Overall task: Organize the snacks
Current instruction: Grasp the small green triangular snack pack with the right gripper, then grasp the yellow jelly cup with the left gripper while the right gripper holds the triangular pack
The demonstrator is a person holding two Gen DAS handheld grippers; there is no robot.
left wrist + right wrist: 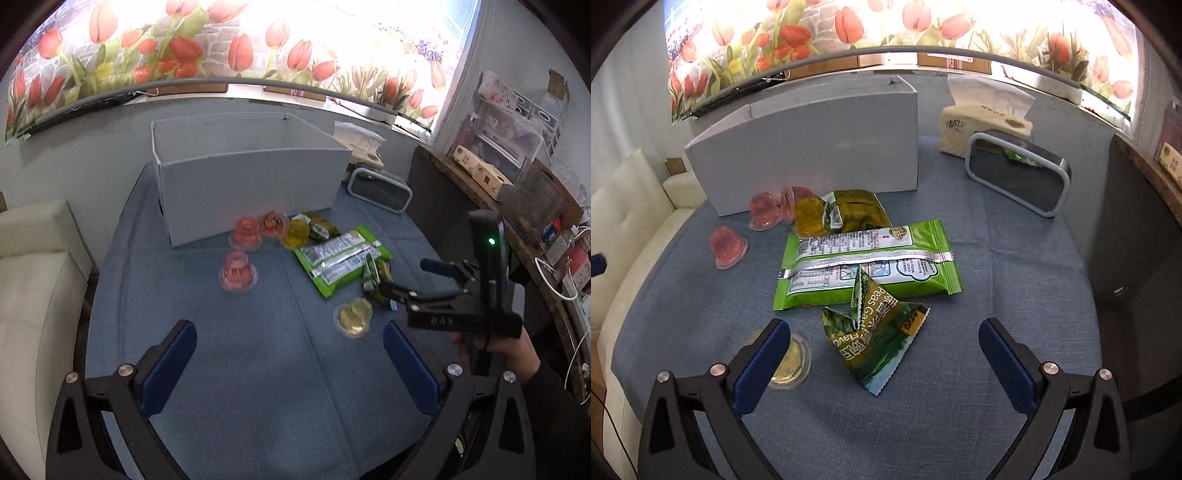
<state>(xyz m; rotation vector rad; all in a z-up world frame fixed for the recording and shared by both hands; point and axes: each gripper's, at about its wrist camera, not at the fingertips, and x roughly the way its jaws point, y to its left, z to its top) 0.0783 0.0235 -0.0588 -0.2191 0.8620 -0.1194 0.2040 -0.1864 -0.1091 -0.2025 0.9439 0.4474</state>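
While both grippers hang over the blue-clothed table (258, 369), the scene reads as follows.

Left gripper (290, 354): jaws spread wide, nothing between them, above bare cloth.
Right gripper (882, 354): jaws wide apart and holding nothing; the small pea packet (877, 339) lies on the cloth between and just ahead of the fingertips, not touched by either.
Yellow jelly cup (788, 365): on the cloth, partly hidden behind the right gripper's left finger; in the left wrist view it sits alone near the right gripper's tip.
Large green bag (868, 264): flat on the table, back side up, just beyond the pea packet, whose upper corner overlaps it.
Olive-green packets (846, 214): bunched behind the large green bag, beside another yellow jelly.
Red jelly cups (258, 230): two close to the box front, a third (238, 273) apart from them, nearer the left gripper.
White box (243, 166): open-topped, at the far side of the table; what is inside cannot be seen.
Grey-framed bin (1019, 173): right of the box, with a green wrapper showing in it.
Tissue pack (986, 122): behind the bin.
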